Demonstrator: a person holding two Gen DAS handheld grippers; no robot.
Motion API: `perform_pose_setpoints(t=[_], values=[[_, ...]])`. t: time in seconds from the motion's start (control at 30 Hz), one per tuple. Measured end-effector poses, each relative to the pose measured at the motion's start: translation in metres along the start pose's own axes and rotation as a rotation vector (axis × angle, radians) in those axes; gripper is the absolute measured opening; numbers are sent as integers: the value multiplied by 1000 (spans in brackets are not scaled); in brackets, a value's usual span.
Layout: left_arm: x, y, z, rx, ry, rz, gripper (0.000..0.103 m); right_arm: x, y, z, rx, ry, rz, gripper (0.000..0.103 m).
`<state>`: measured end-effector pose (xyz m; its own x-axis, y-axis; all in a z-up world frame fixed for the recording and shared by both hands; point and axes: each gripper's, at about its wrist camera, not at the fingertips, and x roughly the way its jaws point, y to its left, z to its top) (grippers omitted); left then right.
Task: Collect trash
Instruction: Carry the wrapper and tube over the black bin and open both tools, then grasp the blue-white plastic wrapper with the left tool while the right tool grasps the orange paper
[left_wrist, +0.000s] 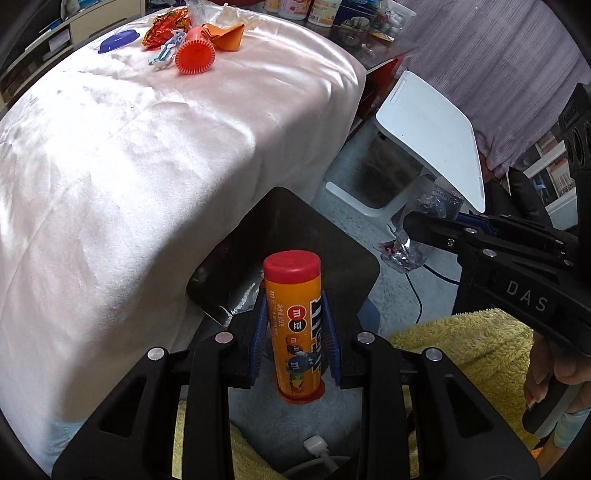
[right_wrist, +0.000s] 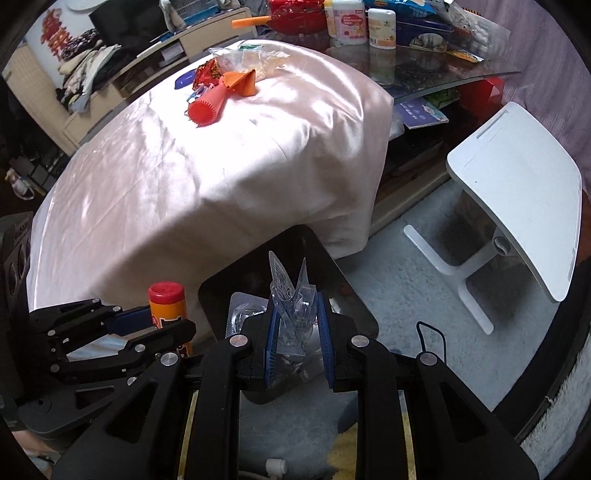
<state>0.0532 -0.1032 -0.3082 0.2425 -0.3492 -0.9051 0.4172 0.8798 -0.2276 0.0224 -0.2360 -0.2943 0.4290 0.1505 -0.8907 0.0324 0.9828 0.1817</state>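
Observation:
An orange candy tube (left_wrist: 291, 295) with a red cap stands upright between the blue pads of my left gripper (left_wrist: 294, 314), which is shut on it above a black bin (left_wrist: 332, 236). Just right of it, my right gripper (right_wrist: 297, 317) is shut on a crumpled clear plastic wrapper (right_wrist: 293, 310) over the same bin (right_wrist: 354, 295). The right wrist view also shows the tube (right_wrist: 167, 299) and, lower in the bin, a blister pack (right_wrist: 240, 310). On the far end of the cloth-covered table (left_wrist: 147, 166) lie an orange ribbed cup (left_wrist: 194, 55), orange paper (left_wrist: 229, 35), a foil wrapper (left_wrist: 166, 26) and a blue lid (left_wrist: 118, 40).
A small white folding table (left_wrist: 432, 136) stands on the pale carpet right of the bin. A yellow towel (left_wrist: 480, 350) lies below my grippers. A glass table (right_wrist: 406, 74) crowded with bottles is behind. A person's hand (left_wrist: 546, 376) holds the right gripper's handle.

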Motion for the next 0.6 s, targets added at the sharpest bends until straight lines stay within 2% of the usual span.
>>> perform_pose_setpoints(t=[0.1,0.17,0.33,0.47,0.5,0.57,0.6], values=[[2,5,2,-13,6,2,26,5,3,5,1,13,4,25],[2,7,2,-18,5,0,26,6,3,8,8,17,9,46],[-7,12,1,-26,-7,4,36,4,5,13,12,6,17,48],[-22,16,0,-29,-34,15,52,-6,6,17,15,-22,10,50],[-26,16,1,-30,-44,21,56,-10,6,19,17,-33,2,53],[-38,19,2,-30,-66,35,65,-19,6,22,24,-64,-12,70],[-44,20,3,-30,-78,46,71,-24,7,24,26,-81,-14,72]])
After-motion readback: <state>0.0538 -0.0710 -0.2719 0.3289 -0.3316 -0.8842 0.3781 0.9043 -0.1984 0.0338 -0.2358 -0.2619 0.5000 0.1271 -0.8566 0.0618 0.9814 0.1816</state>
